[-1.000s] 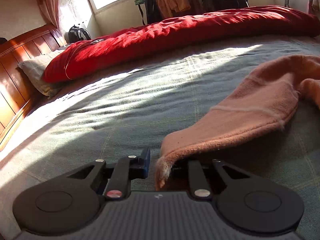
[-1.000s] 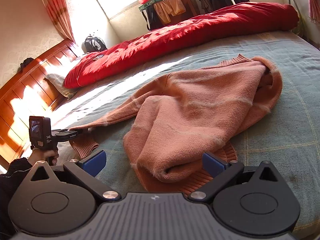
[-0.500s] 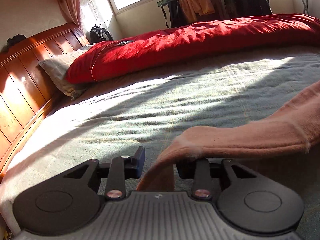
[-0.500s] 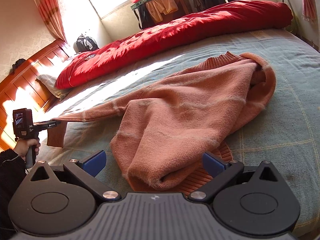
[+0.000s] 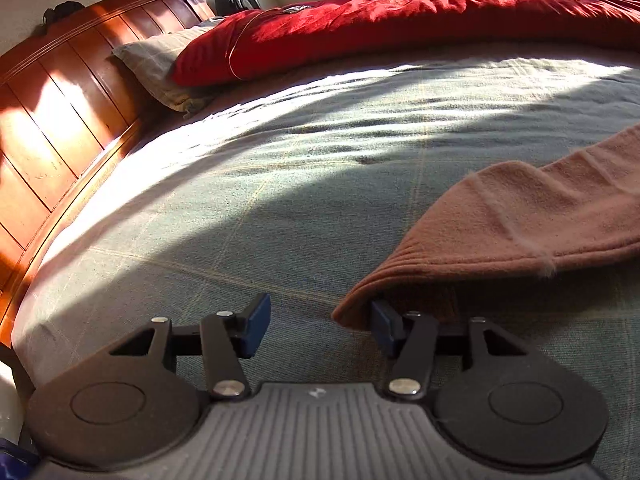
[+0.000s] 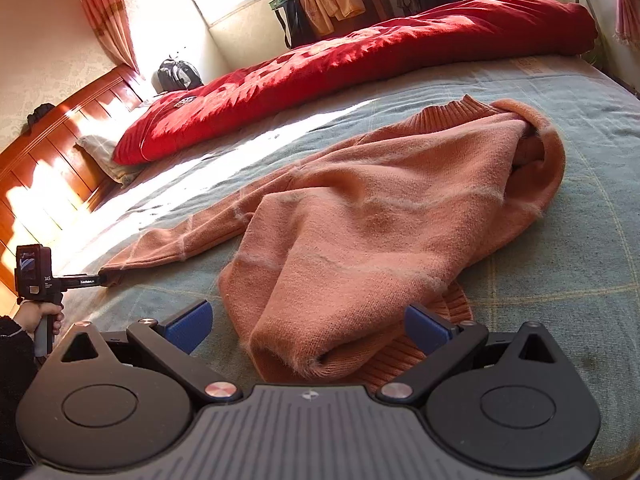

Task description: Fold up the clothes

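Left wrist view: the left gripper [image 5: 318, 326] is sitting at bottom centre w/ jaws spread apart. Its blue pads [image 5: 256, 326] are gripping nothing. The cuff [image 5: 384, 280] of the sleeve [image 5: 532, 208] is draping over the right-hand pad, at lower right of centre; the sleeve is running off toward the right edge. The cuff is lying beside the gap, not between the pads. The sheet [image 5: 280, 184], grey-green, is filling mid-frame. The headboard [image 5: 52, 120] is showing at left, the pillow [image 5: 160, 68] at upper left, the quilt [image 5: 400, 20], red, across the top.

Right wrist view: the right gripper [image 6: 310, 324] is sitting at bottom centre w/ jaws wide apart, approx. at full spread. It is clamping nothing. The sweater [image 6: 380, 216], salmon pink, is lying bunched on the sheet at centre frame. Its near fold is sitting between the open pads, w/ the ribbed hem [image 6: 436, 320] just beside the right-hand pad. Contact betw. pads and fabric: cannot tell. The collar [image 6: 460, 108] is pointing toward upper right. One sleeve is stretching toward lower left, where the other gripper's tip is meeting the cuff at left edge. A hand [image 6: 40, 316] is holding that tool's grip at lower left.
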### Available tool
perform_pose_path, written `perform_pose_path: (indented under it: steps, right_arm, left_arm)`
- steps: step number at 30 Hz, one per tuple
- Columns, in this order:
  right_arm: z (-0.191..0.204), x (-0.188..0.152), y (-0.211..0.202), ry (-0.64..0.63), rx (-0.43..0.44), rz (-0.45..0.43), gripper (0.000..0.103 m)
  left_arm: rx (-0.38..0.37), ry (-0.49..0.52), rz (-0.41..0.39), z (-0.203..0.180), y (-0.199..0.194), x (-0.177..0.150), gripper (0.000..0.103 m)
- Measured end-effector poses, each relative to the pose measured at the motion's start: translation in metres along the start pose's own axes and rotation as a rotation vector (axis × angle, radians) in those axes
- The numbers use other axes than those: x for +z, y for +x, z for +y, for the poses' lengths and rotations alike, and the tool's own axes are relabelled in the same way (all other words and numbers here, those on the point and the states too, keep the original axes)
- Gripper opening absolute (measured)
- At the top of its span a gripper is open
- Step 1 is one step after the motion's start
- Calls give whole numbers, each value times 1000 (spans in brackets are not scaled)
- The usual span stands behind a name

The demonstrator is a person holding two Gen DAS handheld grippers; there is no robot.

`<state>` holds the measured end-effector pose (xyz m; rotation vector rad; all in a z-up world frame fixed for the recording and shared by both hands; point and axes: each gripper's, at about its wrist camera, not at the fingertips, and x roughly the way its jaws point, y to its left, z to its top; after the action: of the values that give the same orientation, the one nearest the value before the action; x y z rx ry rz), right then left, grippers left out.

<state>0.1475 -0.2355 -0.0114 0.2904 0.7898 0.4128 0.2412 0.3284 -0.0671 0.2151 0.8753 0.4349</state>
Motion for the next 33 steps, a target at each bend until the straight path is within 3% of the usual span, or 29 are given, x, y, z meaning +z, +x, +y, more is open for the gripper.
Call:
perform_pose_path:
  steps: [4,7,11,15,26,30,33]
  right_arm:
    - [-2,-4,-7,-37,-10,-55,103]
    - [-8,-9,-10,-97,-34,-93,103]
    - [-20,-14,-7,-117,-83,-69,103]
    - [-43,-18,-10,-26,-90,-53,103]
    - [-94,-33,-28,67,-161,-80,103]
    - [-112,-37,-33,115,-167,-88,103]
    - [-124,-39,-37,141,-175,-94,103]
  left_arm:
    - [41,-34,22,13,-8,-4,54]
    - [-3,-40,-6,9,-25,-3,56]
    - [-87,18,-76,-23,-61,10,63]
    - [-242,124,-151,-84,-99,25,69]
    - [-748,429,-321,-291,-206,38,76]
    - [-844,520,-382,-357,-236,34,78]
    - [-862,583,-370,-397,-244,27,79]
